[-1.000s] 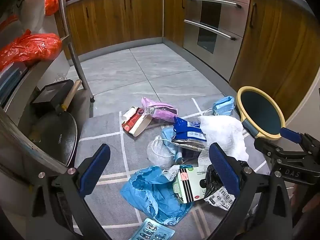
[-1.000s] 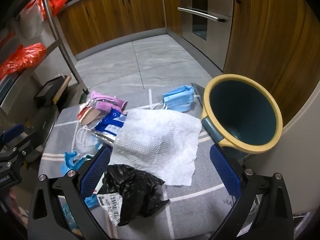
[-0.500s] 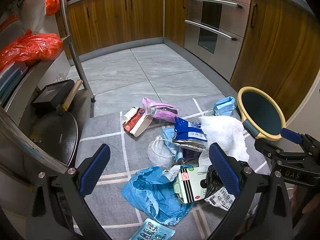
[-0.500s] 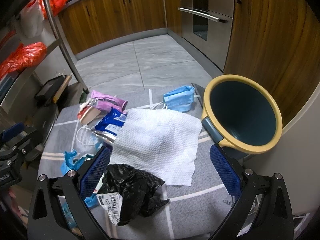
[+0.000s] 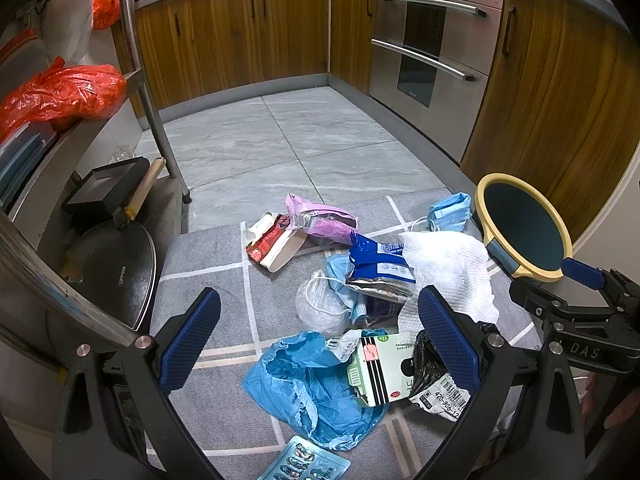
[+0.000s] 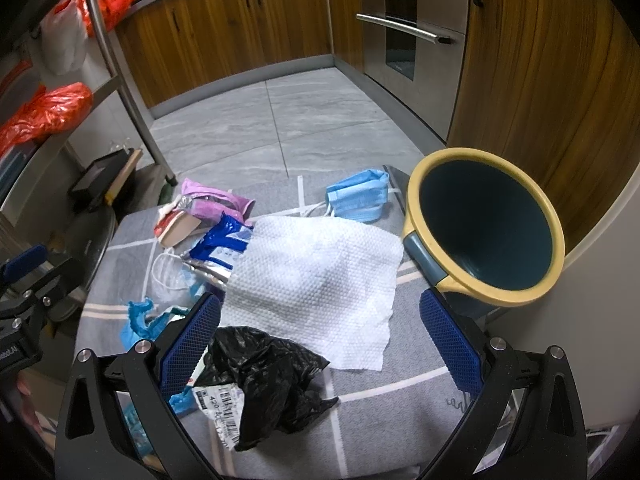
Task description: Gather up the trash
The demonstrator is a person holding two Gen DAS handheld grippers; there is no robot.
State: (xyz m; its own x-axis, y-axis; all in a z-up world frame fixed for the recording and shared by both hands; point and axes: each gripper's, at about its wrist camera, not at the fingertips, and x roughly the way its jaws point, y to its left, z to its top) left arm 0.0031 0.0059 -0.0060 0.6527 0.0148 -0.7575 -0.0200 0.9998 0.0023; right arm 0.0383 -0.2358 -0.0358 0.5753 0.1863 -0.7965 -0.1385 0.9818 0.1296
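A grey mat point(image 5: 208, 408) on the kitchen floor carries the trash, beside a yellow-rimmed bin point(image 6: 486, 226) at its right edge. A white paper towel point(image 6: 316, 272) lies mid-mat, touching a black bag point(image 6: 268, 376), near a blue bag point(image 5: 308, 388) and a face mask point(image 6: 358, 200). The left gripper point(image 5: 318, 340) and right gripper point(image 6: 318, 344) hover above, fingers spread, empty.

Blister pack point(image 5: 304, 462) cut off by btm edge.
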